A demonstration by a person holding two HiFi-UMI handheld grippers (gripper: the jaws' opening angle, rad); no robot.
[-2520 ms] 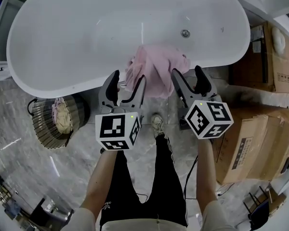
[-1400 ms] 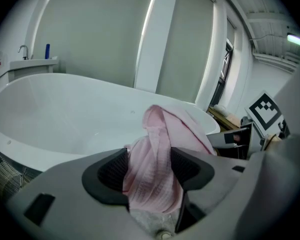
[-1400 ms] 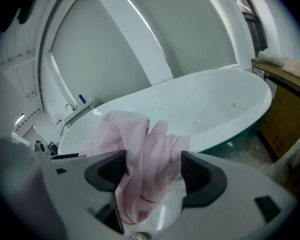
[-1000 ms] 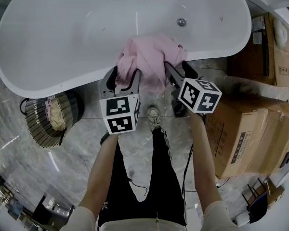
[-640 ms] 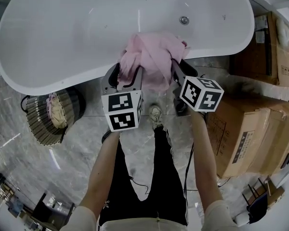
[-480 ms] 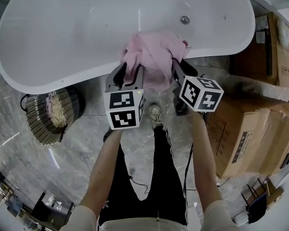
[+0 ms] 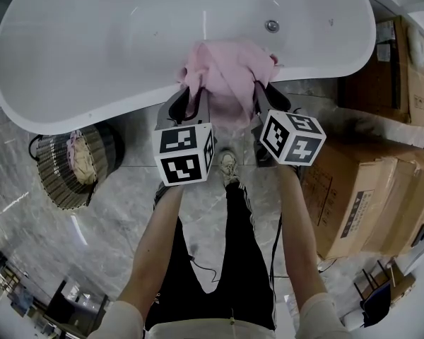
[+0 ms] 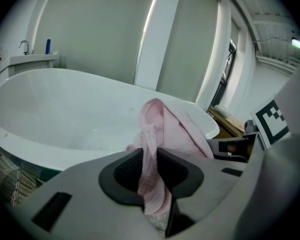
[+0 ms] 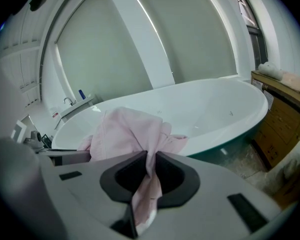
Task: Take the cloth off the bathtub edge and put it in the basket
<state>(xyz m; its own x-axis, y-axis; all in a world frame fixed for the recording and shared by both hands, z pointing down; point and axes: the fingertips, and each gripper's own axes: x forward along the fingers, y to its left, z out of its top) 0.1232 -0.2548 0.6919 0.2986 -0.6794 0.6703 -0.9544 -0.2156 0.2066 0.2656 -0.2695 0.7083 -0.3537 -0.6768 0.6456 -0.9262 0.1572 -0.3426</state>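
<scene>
A pink cloth [image 7: 226,73] hangs over the near rim of the white bathtub [image 7: 92,115]. My left gripper [image 7: 191,96] grips the cloth's left side, and its jaws have just been closing. In the left gripper view, a fold of cloth [image 8: 162,124] is pinched between the pads of that gripper [image 8: 150,160]. My right gripper [image 7: 258,90] holds the cloth's right side, its jaws also just closing. The cloth [image 9: 125,131] is squeezed between the jaws of this gripper [image 9: 150,166] and hangs below them. The wicker basket [image 7: 60,168] stands on the floor to the left.
The basket holds a pale pink bundle [image 7: 78,157]. Cardboard boxes [image 7: 367,203] stand on the right, close to my right arm. My shoe [image 7: 228,164] is on the marble floor by the tub. A wooden cabinet [image 9: 280,114] stands beyond the tub's end.
Both grippers' jaws closed from wide open onto the pink cloth, which is now bunched between them. The hands stayed at the tub rim.
</scene>
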